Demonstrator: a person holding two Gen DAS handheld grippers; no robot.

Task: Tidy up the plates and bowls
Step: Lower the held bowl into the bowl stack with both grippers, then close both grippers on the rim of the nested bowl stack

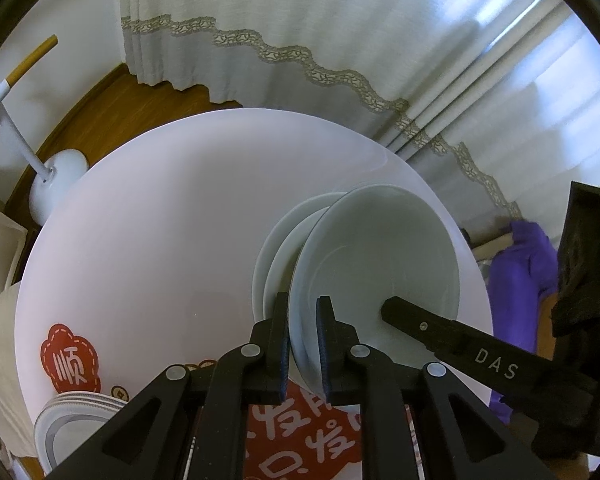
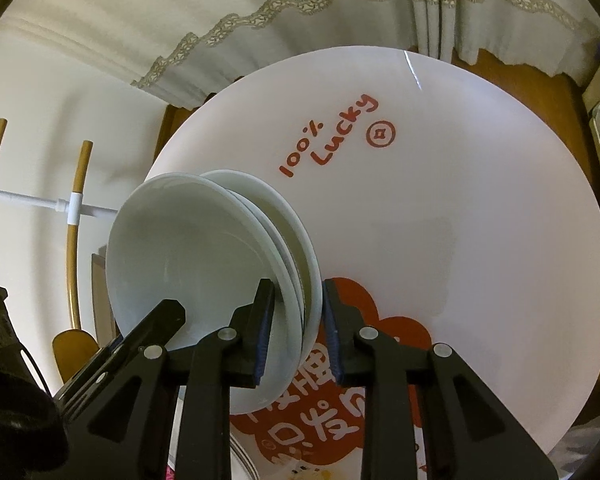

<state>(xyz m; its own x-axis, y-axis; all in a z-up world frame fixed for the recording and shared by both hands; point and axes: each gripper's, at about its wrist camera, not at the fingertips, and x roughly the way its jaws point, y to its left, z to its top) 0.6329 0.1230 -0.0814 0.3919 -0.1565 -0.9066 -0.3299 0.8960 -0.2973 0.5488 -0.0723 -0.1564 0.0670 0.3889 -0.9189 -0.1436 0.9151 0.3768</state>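
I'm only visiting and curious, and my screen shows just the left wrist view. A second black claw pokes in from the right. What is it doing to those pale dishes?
Observer: The right gripper straddles the rims of the whole stack of dishes. One finger sits inside the front dish and the other sits behind the rearmost one.
Visitor: Is anything printed on the table beyond the dishes? It looks plain white to me.
Observer: Yes. Red lettering reading "100% Lucky" runs across the white table past the stack.
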